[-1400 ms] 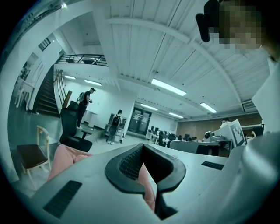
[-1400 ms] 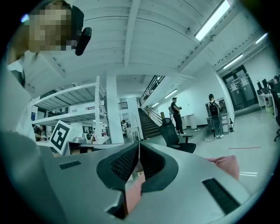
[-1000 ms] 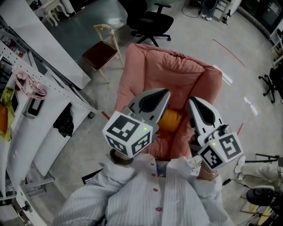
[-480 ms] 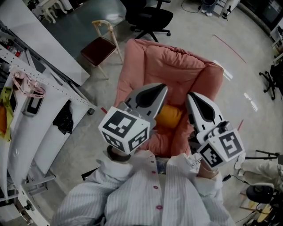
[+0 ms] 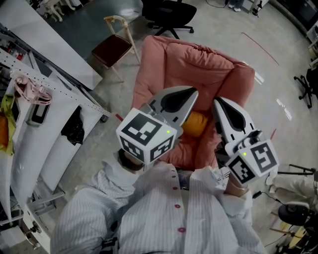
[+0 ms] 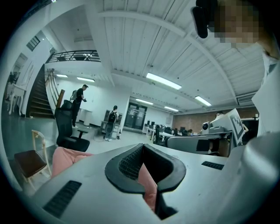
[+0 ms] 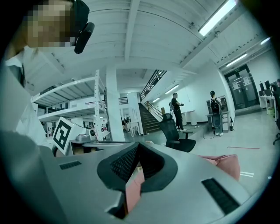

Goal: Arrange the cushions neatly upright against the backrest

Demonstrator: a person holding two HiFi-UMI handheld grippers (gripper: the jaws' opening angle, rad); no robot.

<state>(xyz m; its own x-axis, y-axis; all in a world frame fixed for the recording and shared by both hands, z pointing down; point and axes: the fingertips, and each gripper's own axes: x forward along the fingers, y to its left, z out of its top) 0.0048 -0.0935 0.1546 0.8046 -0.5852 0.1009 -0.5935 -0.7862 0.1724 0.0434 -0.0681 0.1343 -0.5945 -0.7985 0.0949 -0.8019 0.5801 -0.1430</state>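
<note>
A pink padded armchair (image 5: 194, 64) stands on the floor below me, its backrest at the far side. An orange cushion (image 5: 197, 124) lies on its seat, mostly hidden between my two grippers. My left gripper (image 5: 191, 92) hovers shut over the seat's left half and holds nothing. At the right, my right gripper (image 5: 219, 102) is also shut and empty. Both are held level above the chair, apart from the cushion. The left gripper view shows the closed left gripper (image 6: 142, 148) over pink upholstery (image 6: 65, 158). The right gripper (image 7: 137, 146) in its own view has the pink chair arm (image 7: 225, 164) beyond it.
A wooden chair with a dark red seat (image 5: 115, 47) stands left of the armchair, and a black office chair (image 5: 169, 10) behind it. White racks (image 5: 44, 114) line the left side. Tripod legs (image 5: 303, 92) stand at the right. Two people (image 6: 78, 99) stand far off.
My left gripper has shifted a little to the right and now covers more of the orange cushion. The right gripper has stayed put. The head view has drifted slightly.
</note>
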